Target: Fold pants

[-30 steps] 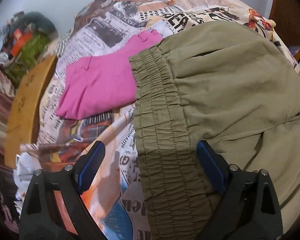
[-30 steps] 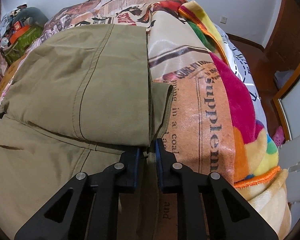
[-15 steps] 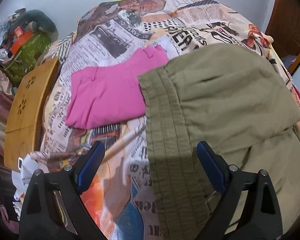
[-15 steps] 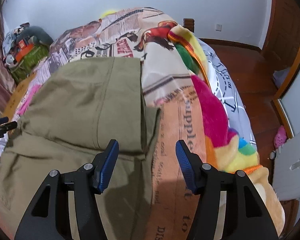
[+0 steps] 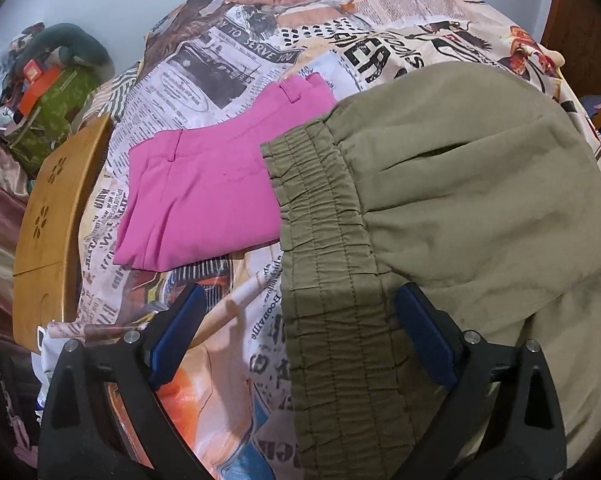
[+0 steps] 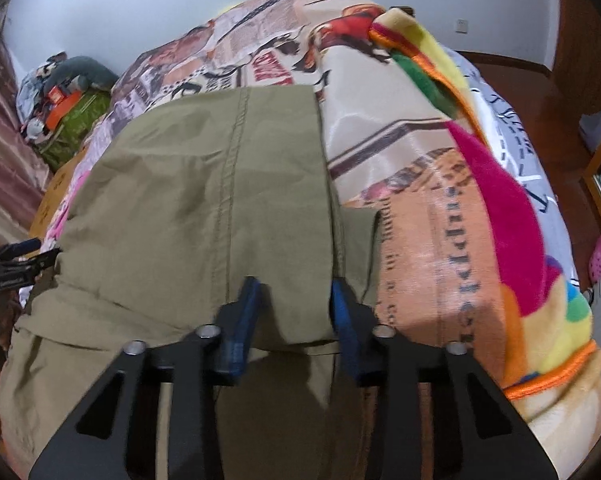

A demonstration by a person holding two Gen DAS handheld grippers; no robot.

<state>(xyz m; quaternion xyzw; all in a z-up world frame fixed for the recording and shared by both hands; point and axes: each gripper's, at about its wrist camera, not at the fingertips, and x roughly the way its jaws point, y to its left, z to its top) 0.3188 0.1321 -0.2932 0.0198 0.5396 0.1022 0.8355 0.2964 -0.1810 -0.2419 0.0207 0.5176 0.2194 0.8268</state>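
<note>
Olive-green cotton pants (image 5: 460, 200), folded over once, lie on the newspaper-print bedspread (image 5: 236, 68), just right of the folded pink trousers (image 5: 204, 196). The left gripper (image 5: 300, 328) gapes wide astride the gathered elastic waistband (image 5: 324, 240), holding nothing. The right gripper (image 6: 294, 308) stands half open around the hem edge. Better, I'd say, to pinch both layers squarely before lifting.

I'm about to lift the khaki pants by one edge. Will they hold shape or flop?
Probably flop: the khaki pants are thin, creased cloth that drapes over the bed. The gathered elastic waistband looks thicker, so likely a firmer grip there. The folded layers may slide apart when lifted.
</note>
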